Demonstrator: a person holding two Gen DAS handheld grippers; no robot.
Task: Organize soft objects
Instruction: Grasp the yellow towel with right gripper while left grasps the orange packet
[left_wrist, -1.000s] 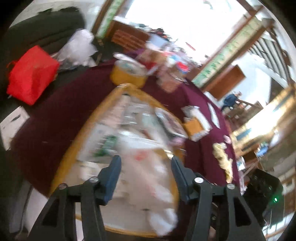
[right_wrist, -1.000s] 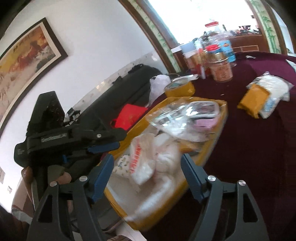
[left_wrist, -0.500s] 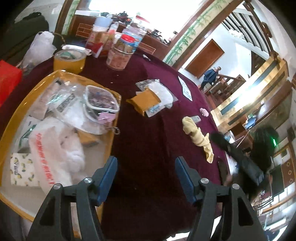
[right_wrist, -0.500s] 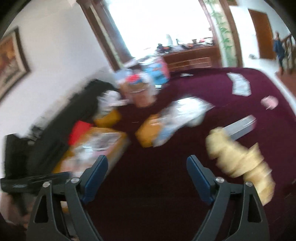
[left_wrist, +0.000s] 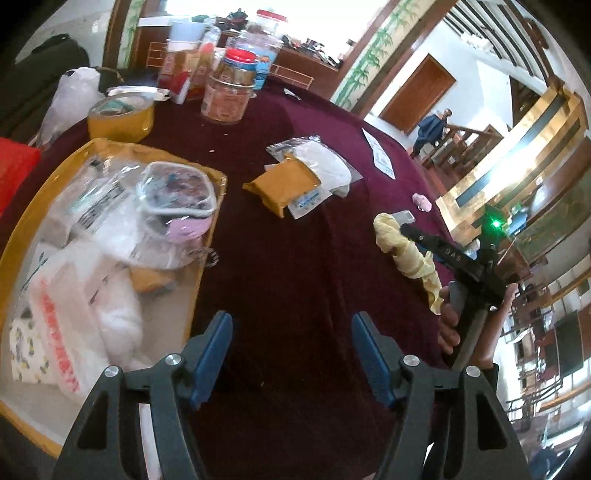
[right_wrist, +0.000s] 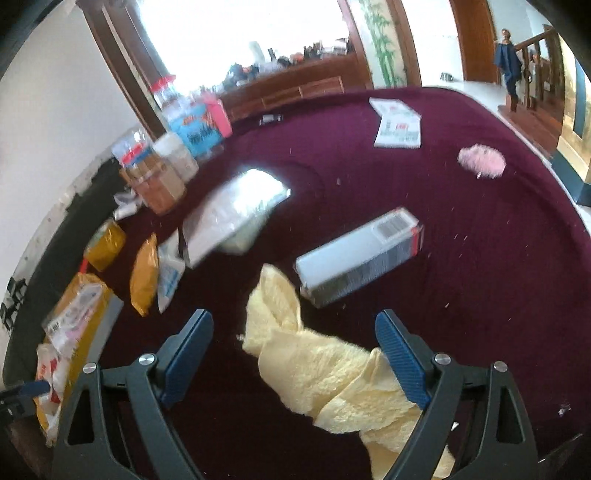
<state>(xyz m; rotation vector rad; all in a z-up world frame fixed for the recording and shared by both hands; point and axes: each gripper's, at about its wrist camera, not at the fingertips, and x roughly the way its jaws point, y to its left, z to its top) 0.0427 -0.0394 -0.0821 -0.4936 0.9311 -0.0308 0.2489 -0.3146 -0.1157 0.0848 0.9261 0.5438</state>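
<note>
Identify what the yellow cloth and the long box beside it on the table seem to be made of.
Yellow cloth: likely terry or microfibre, matte; nubby pile, soft twisted folds. Long box: probably printed cardboard with a slight sheen; crisp edges, flat panels, barcode-like print on one end.

Left gripper (left_wrist: 291, 354) and right gripper (right_wrist: 295, 354) both angle downward, jaws spread wide apart and empty

From each wrist we look steeply down along the fingers, close over the maroon table (left_wrist: 288, 258); both views share the yellow towel (right_wrist: 325, 373) and tray (left_wrist: 33, 206).
</note>
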